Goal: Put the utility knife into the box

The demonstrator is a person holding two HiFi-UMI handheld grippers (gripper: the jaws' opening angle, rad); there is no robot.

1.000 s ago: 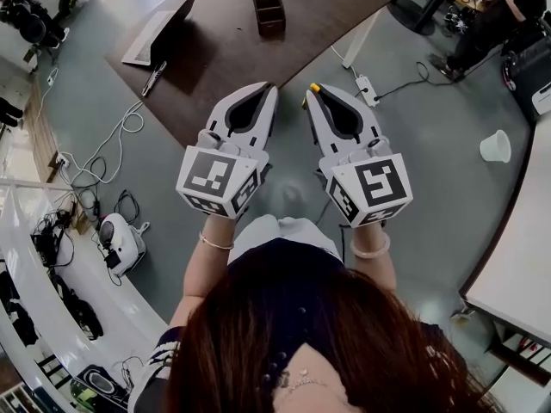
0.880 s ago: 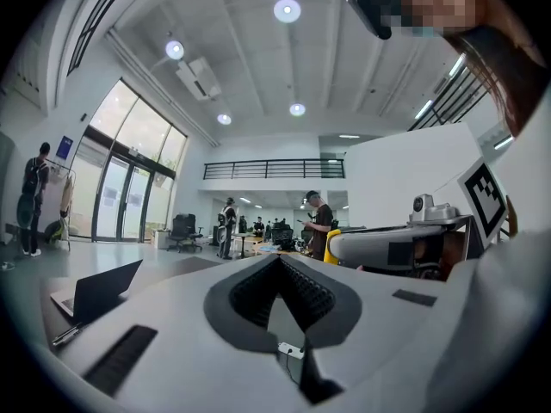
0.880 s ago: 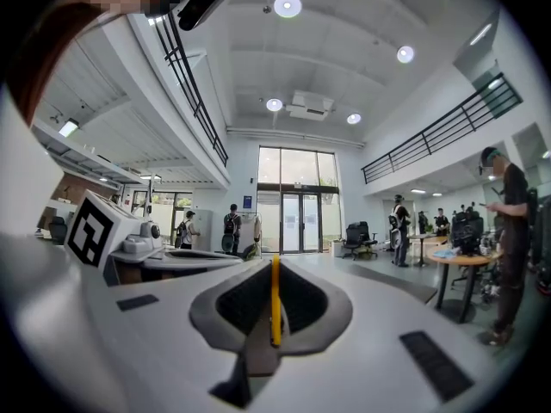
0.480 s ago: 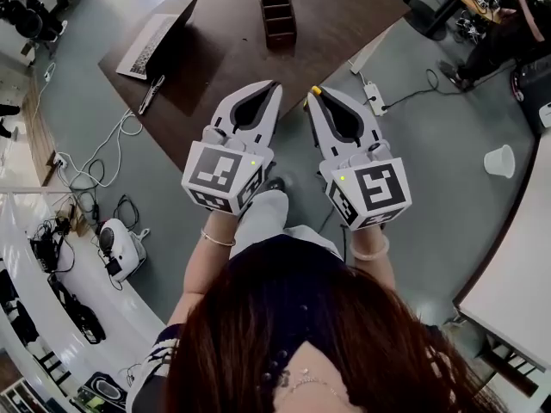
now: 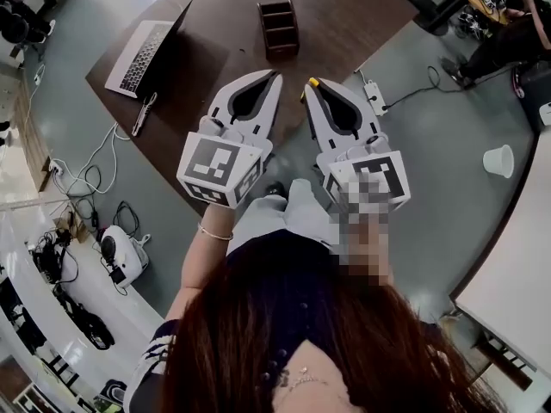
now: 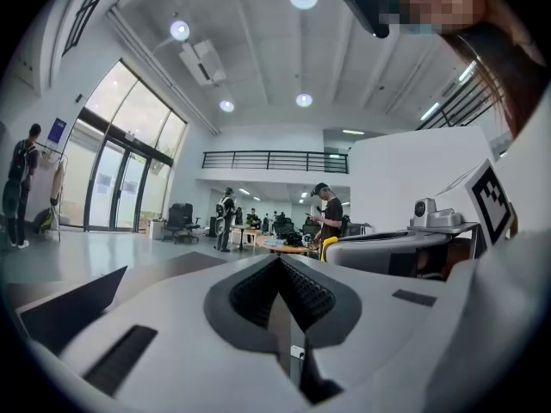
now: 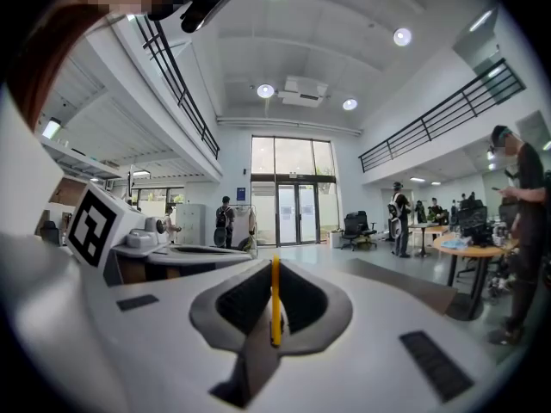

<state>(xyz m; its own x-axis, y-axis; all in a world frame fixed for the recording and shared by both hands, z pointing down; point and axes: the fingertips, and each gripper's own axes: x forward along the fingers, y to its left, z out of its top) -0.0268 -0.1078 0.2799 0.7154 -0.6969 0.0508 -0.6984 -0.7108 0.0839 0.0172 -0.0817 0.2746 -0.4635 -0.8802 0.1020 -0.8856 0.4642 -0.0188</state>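
Observation:
In the head view my right gripper (image 5: pixel 311 85) is shut on a yellow utility knife (image 5: pixel 315 83), whose tip pokes out at the jaw tips. It shows as a thin yellow strip (image 7: pixel 275 304) clamped between the jaws of the right gripper (image 7: pixel 275 269) in the right gripper view. The left gripper (image 5: pixel 273 75) is beside it, shut with nothing held; its jaws meet in the left gripper view (image 6: pixel 280 261). Both hover over the near edge of the dark brown table (image 5: pixel 344 7). The brown compartmented box (image 5: pixel 278 26) stands on the table just beyond the tips.
An open laptop (image 5: pixel 138 54) sits on the table's left part, with a small slim tool (image 5: pixel 142 114) near its edge. On the floor lie a power strip (image 5: pixel 372 93), cables (image 5: pixel 86 175) and a white cup (image 5: pixel 498 160). A white table (image 5: pixel 516 256) stands at right.
Both grippers have moved forward over the table's edge, and the box now lies closer to their tips. The right gripper still holds the knife.

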